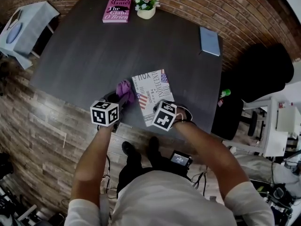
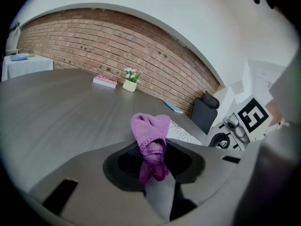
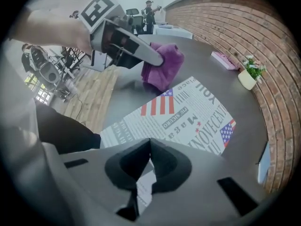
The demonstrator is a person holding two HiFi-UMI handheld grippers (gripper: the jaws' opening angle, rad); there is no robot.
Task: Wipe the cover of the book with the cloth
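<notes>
Ok so heads-up: your left gripper is clamped tight on the bunched purple knitted cloth, right at the 9 o'clock edge of the white newsprint-look book w/ flag prints. The book lies at the 6 o'clock edge of the dark grey table. Right gripper has its jaws pressed together w/ nothing in them, pointing down at the book's 5 o'clock corner. Imo if it isn't really pinning the book, a wipe could shove it off the table. Cloth's only pinched at one end too, so drag might tug it out.

Pink book: "Hilary Mantel"
</notes>
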